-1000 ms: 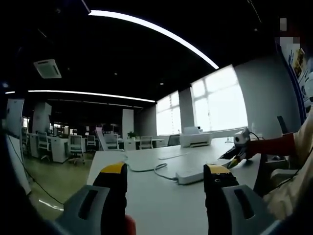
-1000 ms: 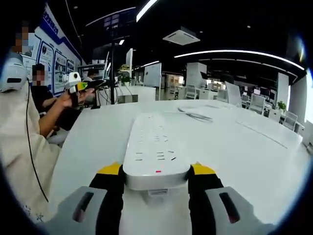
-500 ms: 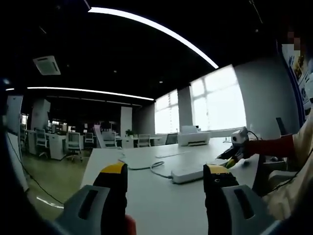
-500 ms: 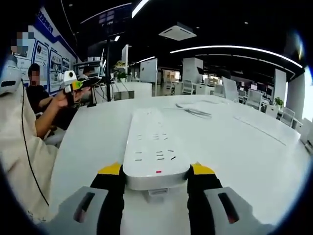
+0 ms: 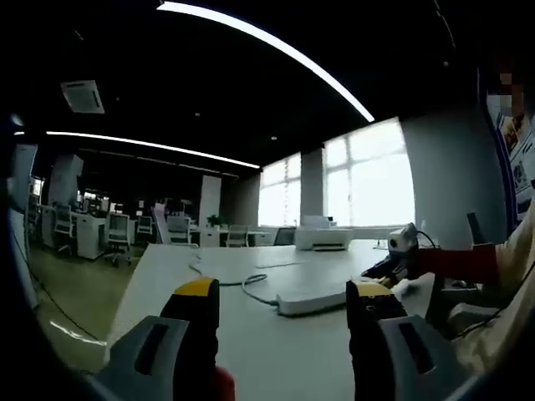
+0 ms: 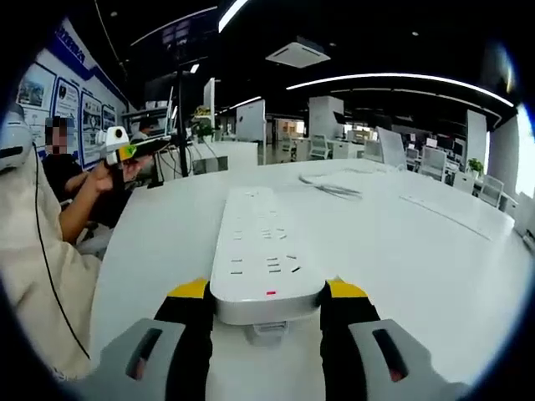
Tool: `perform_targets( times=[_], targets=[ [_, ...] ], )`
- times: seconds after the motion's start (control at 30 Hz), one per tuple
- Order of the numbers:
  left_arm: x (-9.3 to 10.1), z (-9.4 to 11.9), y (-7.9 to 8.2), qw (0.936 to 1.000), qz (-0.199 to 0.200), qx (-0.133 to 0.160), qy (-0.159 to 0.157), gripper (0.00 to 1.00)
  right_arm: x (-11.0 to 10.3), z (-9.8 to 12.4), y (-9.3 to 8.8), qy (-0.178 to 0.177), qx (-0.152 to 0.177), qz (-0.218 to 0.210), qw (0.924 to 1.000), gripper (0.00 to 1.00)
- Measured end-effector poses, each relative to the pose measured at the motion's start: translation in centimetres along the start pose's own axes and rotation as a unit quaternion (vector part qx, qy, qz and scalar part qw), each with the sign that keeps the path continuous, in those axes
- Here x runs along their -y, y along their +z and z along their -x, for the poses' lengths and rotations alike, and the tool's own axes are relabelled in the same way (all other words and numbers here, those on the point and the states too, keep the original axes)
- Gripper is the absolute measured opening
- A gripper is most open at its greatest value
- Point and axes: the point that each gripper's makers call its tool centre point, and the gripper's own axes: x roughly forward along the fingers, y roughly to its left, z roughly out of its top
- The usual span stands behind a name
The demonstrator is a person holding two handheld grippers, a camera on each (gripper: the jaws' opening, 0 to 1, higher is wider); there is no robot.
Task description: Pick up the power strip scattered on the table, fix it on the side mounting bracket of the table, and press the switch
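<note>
A long white power strip (image 6: 263, 251) stretches away from me over the white table (image 6: 435, 251). My right gripper (image 6: 266, 292) is shut on its near end, yellow-tipped jaws pressed to both sides. The left gripper view shows the same power strip (image 5: 322, 294) low over the table (image 5: 251, 351), held at its right end by the right gripper (image 5: 391, 269). The strip's cable (image 5: 249, 287) curls off to the left. My left gripper (image 5: 282, 291) is open, with nothing between its jaws. It also appears small at the left of the right gripper view as the left gripper (image 6: 124, 147).
A thin cable (image 6: 334, 190) lies further back on the table. A person (image 6: 63, 167) sits beyond the table's left edge, beside a stand (image 6: 180, 125). A white box (image 5: 322, 238) stands at the far end. Desks and chairs (image 5: 84, 234) fill the room behind.
Both views have swung a little with the hands. The right gripper keeps its hold on the power strip, which now sits further left in the left gripper view.
</note>
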Motion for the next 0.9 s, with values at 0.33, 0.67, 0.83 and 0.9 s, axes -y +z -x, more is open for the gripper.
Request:
perform_targets(
  times=[0.33, 0.67, 0.83, 0.9],
  targets=[
    [1.0, -1.6, 0.6, 0.9992, 0.034, 0.02, 0.005, 0.65, -0.1, -0.1, -0.1, 0.004, -0.007, -0.042, 0.9991, 0.46],
    [1.9, -3.0, 0.2, 0.9885, 0.146, 0.041, 0.007, 0.64, -0.4, -0.2, -0.1, 0.004, -0.004, -0.064, 0.998, 0.46],
    [1.3, -3.1, 1.1, 0.9793, 0.193, 0.06, 0.012, 0.67, -0.5, -0.2, -0.1, 0.002, -0.003, -0.063, 0.998, 0.46],
    [0.9, -3.2, 1.3, 0.975, 0.21, 0.07, 0.02, 0.68, -0.5, -0.2, -0.1, 0.001, -0.003, -0.064, 0.9979, 0.46]
  ],
)
